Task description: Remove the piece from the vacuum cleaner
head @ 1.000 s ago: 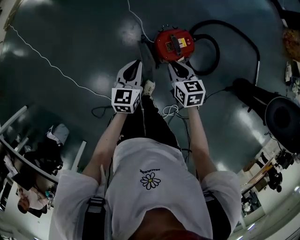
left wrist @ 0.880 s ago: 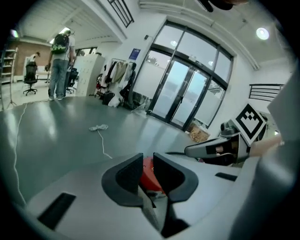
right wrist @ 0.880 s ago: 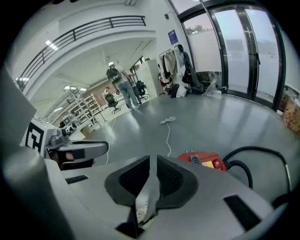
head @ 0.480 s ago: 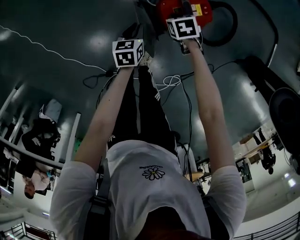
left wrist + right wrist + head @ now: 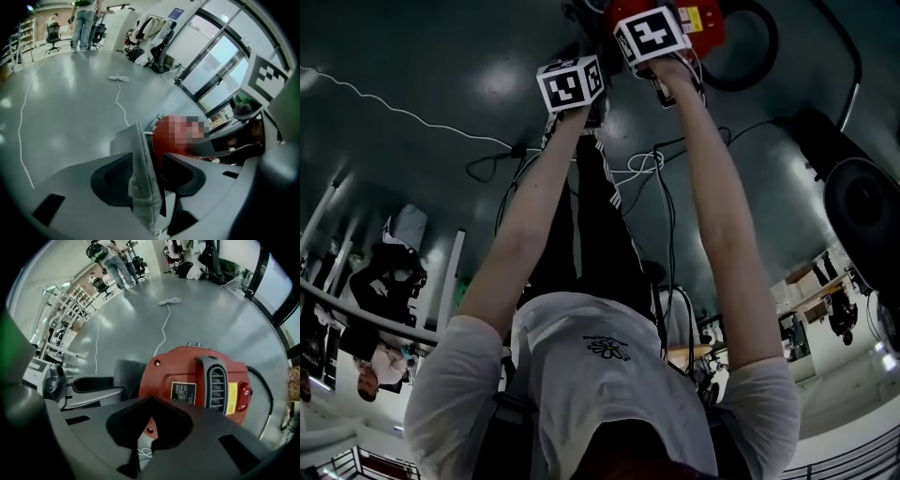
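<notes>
The red vacuum cleaner (image 5: pixel 201 380) stands on the grey floor, cut by the top edge of the head view (image 5: pixel 698 19). A flat grey piece (image 5: pixel 140 168) stands on edge against its left side and also shows in the right gripper view (image 5: pixel 129 373). My left gripper (image 5: pixel 147 157) has this piece between its jaws. They are opening, with a dark gap beside the right jaw. My right gripper (image 5: pixel 150 401) hovers over the vacuum's near edge, jaws shut and tips touching, nothing held. Both marker cubes (image 5: pixel 572 84) hide the jaws in the head view.
A black hose (image 5: pixel 759 47) loops right of the vacuum. A large black round unit (image 5: pixel 862 202) sits further right. Thin cables (image 5: pixel 637 169) lie by the person's feet, and a white cord (image 5: pixel 394 108) crosses the floor at left. People (image 5: pixel 84 23) stand far off.
Both arms have stretched forward, carrying the grippers from short of the vacuum up to it. The left cube has shifted up and right, closer to the vacuum's side.
</notes>
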`<state>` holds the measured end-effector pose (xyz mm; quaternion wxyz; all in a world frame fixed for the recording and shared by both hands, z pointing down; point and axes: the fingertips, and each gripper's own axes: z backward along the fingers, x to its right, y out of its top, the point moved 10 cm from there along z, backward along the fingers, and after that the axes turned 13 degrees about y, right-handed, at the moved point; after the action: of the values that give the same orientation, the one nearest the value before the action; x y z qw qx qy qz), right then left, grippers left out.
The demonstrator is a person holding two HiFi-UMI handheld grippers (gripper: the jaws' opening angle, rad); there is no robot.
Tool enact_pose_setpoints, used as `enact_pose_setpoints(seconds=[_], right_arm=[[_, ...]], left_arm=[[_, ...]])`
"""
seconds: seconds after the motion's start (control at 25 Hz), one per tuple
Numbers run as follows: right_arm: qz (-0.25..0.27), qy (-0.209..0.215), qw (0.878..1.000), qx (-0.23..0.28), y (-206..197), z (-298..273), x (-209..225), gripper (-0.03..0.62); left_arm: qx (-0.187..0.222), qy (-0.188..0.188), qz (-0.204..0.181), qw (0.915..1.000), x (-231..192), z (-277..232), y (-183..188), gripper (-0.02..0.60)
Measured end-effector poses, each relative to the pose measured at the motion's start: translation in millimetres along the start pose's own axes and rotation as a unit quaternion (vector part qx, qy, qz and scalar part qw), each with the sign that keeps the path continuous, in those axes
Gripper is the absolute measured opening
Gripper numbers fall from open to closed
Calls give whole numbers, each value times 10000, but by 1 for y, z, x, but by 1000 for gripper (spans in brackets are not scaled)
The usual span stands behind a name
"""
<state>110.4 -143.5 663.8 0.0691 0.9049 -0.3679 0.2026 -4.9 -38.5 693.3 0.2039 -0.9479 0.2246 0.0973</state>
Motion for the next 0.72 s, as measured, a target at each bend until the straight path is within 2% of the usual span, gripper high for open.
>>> enact_pose_setpoints(seconds=[0.16, 0.24, 0.32, 0.44, 0.56, 0.72], right_arm=[[-33, 101, 9999, -79, 3, 1, -2, 11], [25, 102, 9999, -73, 3, 3, -5, 11], [30, -14, 10000, -59, 2, 3, -3, 11], [10, -482, 9984, -288, 1, 1, -2, 12], [114, -545, 9979, -321, 7, -11, -12, 11], [355, -696, 9951, -609, 11, -11, -14, 11]], left_arm=[[-185, 229, 39, 9996, 2, -14, 4, 181], [-289, 379, -283, 9985, 3, -17, 3, 178], [-328, 469, -754, 9955, 4, -20, 1, 78], [-238, 452, -1037, 9933, 1, -28, -10, 20], [-198, 541, -1018, 9931, -16, -27, -17, 17], [-211, 428, -1139, 9923, -32, -24, -30, 17]])
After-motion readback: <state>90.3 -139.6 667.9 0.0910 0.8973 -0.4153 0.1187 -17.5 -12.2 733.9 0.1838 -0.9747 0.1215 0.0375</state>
